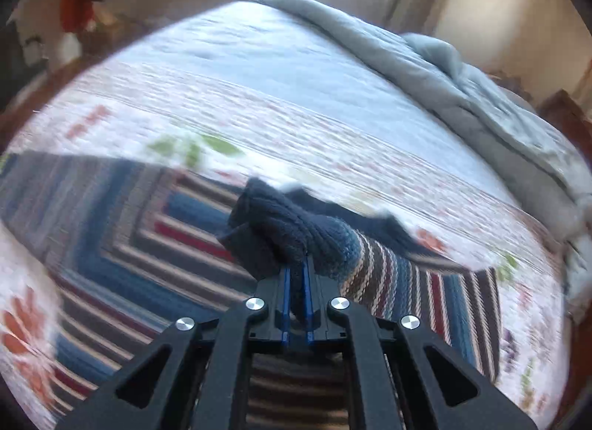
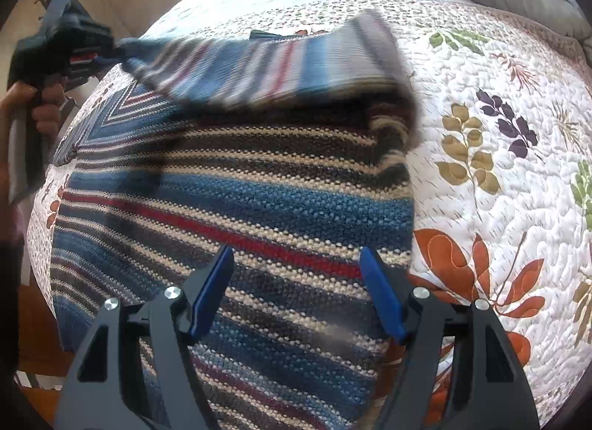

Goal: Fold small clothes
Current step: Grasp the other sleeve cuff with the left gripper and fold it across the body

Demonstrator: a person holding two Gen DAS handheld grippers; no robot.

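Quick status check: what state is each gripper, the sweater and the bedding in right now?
Left gripper: shut on the sweater's navy cuff.
Right gripper: open, over the sweater.
Striped knit sweater: spread on the quilt, one sleeve lifted.
Floral quilt: lying flat.
Grey comforter: bunched at the bed's far edge.

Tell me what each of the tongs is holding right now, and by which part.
Left tongs grip the striped sweater by its navy sleeve cuff. Right tongs are open, holding nothing.

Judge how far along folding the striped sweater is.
Done: the striped sweater lies spread flat on the floral quilt. In hand: the left claw is shut on the sleeve cuff, carrying the sleeve across the body. The right claw hovers open. Left: remaining folds.
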